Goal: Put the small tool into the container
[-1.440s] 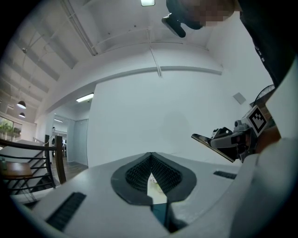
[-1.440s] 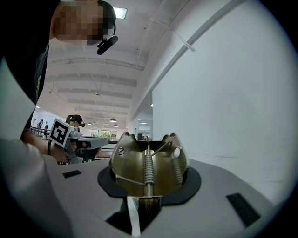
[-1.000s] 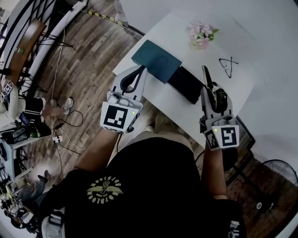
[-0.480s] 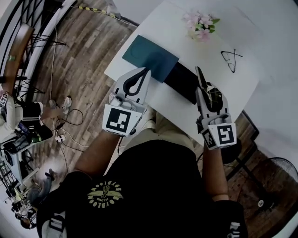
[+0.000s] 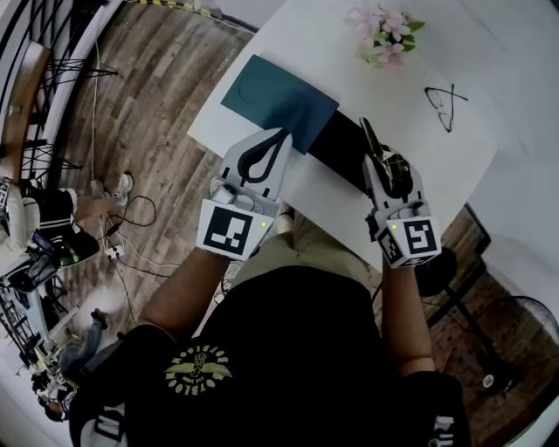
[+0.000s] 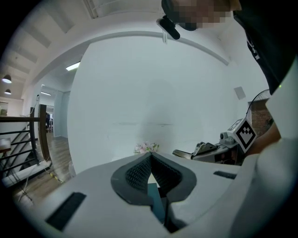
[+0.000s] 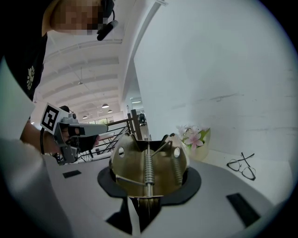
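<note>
My right gripper (image 5: 374, 144) is shut on a small brass-coloured metal tool (image 7: 148, 169) with coil springs, which fills the space between its jaws in the right gripper view. In the head view the tool (image 5: 390, 171) looks dark and hangs over the near end of a black box-like container (image 5: 342, 147) on the white table (image 5: 306, 188). A teal lid (image 5: 278, 98) lies against the container's left end. My left gripper (image 5: 283, 134) is shut with nothing in it, its tips at the lid's near edge. Teal (image 6: 157, 204) shows below those jaws.
A small pot of pink flowers (image 5: 382, 26) stands at the table's far side, with folded glasses (image 5: 446, 105) to its right. The table's near edge runs just under both grippers. Wooden floor, cables and a railing lie to the left, a fan base at lower right.
Both grippers have come down and forward toward the table. The left tips now reach the teal lid's edge, and the right one hangs over the black container. The jaws look the same.
</note>
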